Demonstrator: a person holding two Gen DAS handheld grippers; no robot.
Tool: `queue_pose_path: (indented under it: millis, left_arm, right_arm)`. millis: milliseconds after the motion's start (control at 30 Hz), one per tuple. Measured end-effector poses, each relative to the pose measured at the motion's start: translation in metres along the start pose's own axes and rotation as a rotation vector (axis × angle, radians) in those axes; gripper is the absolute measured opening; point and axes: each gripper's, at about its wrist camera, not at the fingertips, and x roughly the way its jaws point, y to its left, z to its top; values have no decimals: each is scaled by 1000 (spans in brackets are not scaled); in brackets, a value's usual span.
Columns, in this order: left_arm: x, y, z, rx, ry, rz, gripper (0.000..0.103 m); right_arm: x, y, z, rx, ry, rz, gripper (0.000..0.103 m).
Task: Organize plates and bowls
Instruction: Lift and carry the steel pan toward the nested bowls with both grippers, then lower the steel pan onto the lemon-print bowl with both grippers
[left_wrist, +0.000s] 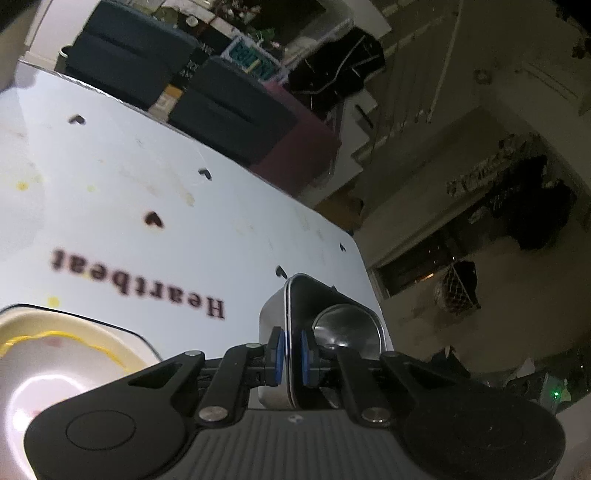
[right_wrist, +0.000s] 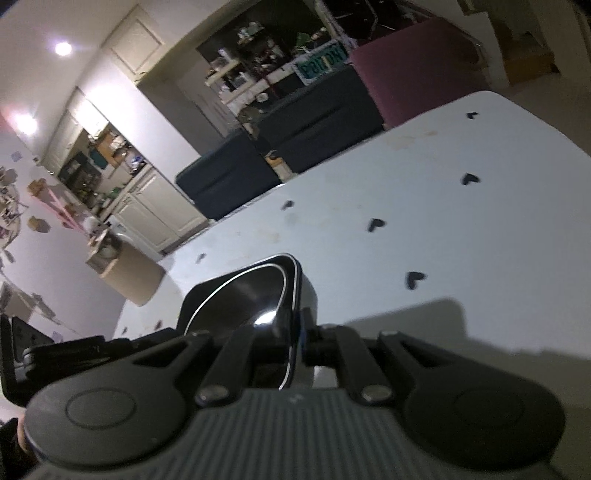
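- Left wrist view: the left gripper is closed on the rim of a steel container, a rounded rectangular dish of shiny metal.
- The blue pads pinch its near wall from both sides, one pad outside and one inside, so the wall stands on edge between the jaws.
- The steel container is tipped, its open mouth turned to the right of the gripper, and its long axis runs away from the camera, along the fingers.
- It hangs over the white table, near the table's far right corner, and seems lifted off the surface, though the contact is hard to judge from this angle.
- A white bowl with a yellow line inside sits on the table, left of the steel container and close to the camera.
- The printed word "Heartbeat" lies on the table between the white bowl and the steel container.
- Right wrist view: the right gripper is closed on the rim of a black container, glossy and also rounded rectangular.
- Its thin wall stands between the jaws; the body lies to the left of them, with the open mouth facing left and up.
- Its long axis points away from the camera, over the table's left part.
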Motion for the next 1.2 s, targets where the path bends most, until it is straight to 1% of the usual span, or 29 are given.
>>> queue_pose_path:
  millis: [300,533,633,833,1200]
  left_arm:
    - [-58,24,-4,-7,-60,22,9]
    - [-92,45,-11,-20,-91,51,9]
    - [-104,53,-13,-29,-107,58,9]
    - [-119,66,-16,-40,-122,71,9]
    - [-138,86,-21,-57,-128,99,9]
  right_arm:
    - [13,32,-11,-42,15,66,7]
    - [24,60,-18,-82,34,108,8]
    - [25,65,-19,-93,42,127,8]
    - [32,75,-27,-105,70,154,9]
    - [41,90,-41,-138,130,153,9]
